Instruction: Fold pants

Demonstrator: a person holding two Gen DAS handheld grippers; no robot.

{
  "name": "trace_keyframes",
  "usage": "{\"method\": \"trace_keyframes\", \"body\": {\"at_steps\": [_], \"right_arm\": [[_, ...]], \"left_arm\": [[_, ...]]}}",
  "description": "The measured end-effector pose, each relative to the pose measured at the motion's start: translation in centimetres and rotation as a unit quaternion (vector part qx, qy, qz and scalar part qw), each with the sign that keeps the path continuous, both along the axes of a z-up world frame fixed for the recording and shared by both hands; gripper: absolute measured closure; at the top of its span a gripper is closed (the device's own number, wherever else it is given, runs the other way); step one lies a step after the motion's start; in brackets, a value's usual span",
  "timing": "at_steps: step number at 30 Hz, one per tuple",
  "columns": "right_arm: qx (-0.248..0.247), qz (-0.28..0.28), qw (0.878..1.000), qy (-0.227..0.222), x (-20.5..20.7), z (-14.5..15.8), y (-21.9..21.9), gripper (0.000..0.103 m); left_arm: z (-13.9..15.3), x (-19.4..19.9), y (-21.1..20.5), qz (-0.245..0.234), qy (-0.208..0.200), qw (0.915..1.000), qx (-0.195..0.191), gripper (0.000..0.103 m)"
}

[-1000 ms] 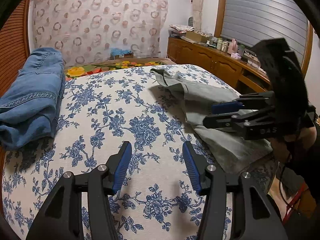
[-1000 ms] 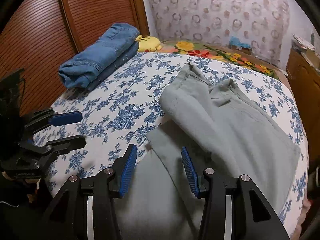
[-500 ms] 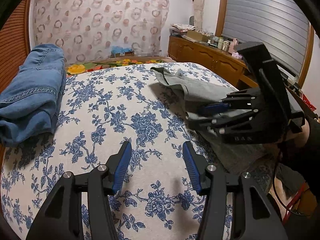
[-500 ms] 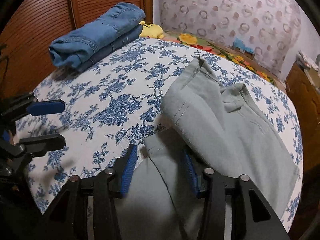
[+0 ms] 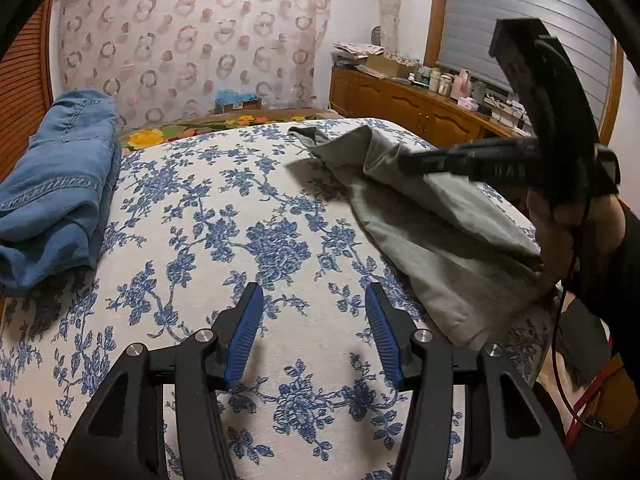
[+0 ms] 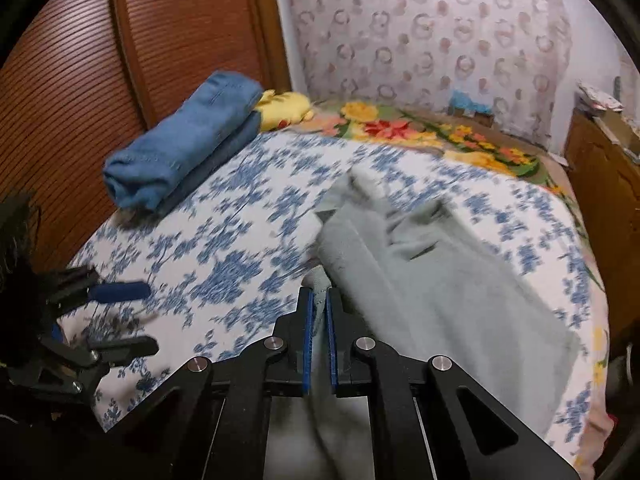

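Note:
Grey-green pants [image 6: 432, 280] [image 5: 432, 224] lie on the right half of a bed with a blue-flowered cover [image 5: 240, 216]. My right gripper [image 6: 319, 312] is shut on an edge of the pants, a fold of cloth pinched between its blue pads. In the left wrist view the right gripper [image 5: 404, 166] reaches in from the right and lifts the cloth off the bed. My left gripper [image 5: 312, 320] hovers open over bare cover left of the pants, nothing between its fingers; it also shows at the left edge of the right wrist view [image 6: 120, 316].
Folded blue jeans [image 5: 52, 188] [image 6: 180, 148] lie at the bed's left side by a brown slatted wall [image 6: 80, 92]. A yellow soft toy [image 6: 286, 106] and a flowered blanket [image 6: 420, 132] lie at the head. A wooden dresser [image 5: 420, 108] with bottles stands right.
My right gripper's jaws closed on the pants' edge and raised it a little. The pants bunched up under the grip. The left gripper stayed where it was.

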State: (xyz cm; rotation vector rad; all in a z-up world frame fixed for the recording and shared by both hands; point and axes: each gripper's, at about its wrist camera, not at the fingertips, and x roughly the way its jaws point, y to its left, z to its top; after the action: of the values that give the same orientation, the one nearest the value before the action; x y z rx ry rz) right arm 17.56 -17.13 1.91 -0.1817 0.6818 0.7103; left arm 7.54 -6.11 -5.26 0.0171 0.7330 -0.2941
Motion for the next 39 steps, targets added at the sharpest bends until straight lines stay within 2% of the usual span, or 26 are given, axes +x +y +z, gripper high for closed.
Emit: {"method": "trace_keyframes", "body": {"at_steps": [7, 9, 11, 13, 17, 27, 32, 39], "right_arm": [[-0.027, -0.061, 0.998, -0.016, 2.0, 0.2, -3.2, 0.097], [-0.034, -0.078, 0.996, -0.009, 2.8, -0.2, -4.1, 0.097], [-0.042, -0.088, 0.995, -0.004, 3.5, -0.6, -4.5, 0.097], [-0.044, -0.099, 0.994, 0.001, 4.1, -1.0, -4.9, 0.097], [-0.039, -0.115, 0.993, 0.009, 5.1, -1.2, -5.8, 0.097], [-0.027, -0.176, 0.984, -0.012, 5.2, -0.5, -8.4, 0.097], [-0.051, -0.208, 0.977, -0.009, 5.7, -1.1, -8.9, 0.1], [-0.035, -0.209, 0.977, -0.014, 6.0, -0.8, -9.4, 0.101]], "left_arm": [[0.6, 0.9, -1.7, -0.023, 0.002, 0.9997, 0.002, 0.048], [0.5, 1.3, -2.2, -0.029, 0.009, 0.9995, 0.0, 0.043], [0.4, 1.5, -2.5, -0.034, 0.012, 0.9994, -0.002, 0.03], [0.3, 1.7, -2.9, -0.042, 0.016, 0.999, -0.008, 0.024], [0.0, 1.9, -3.4, -0.045, 0.023, 0.9987, -0.006, 0.024], [-0.3, 1.3, -4.0, -0.046, 0.019, 0.9987, 0.009, 0.024], [-0.3, 1.1, -4.2, -0.045, 0.017, 0.9988, 0.011, 0.024], [-0.4, 1.2, -4.0, -0.042, 0.019, 0.9989, 0.011, 0.024]]}}
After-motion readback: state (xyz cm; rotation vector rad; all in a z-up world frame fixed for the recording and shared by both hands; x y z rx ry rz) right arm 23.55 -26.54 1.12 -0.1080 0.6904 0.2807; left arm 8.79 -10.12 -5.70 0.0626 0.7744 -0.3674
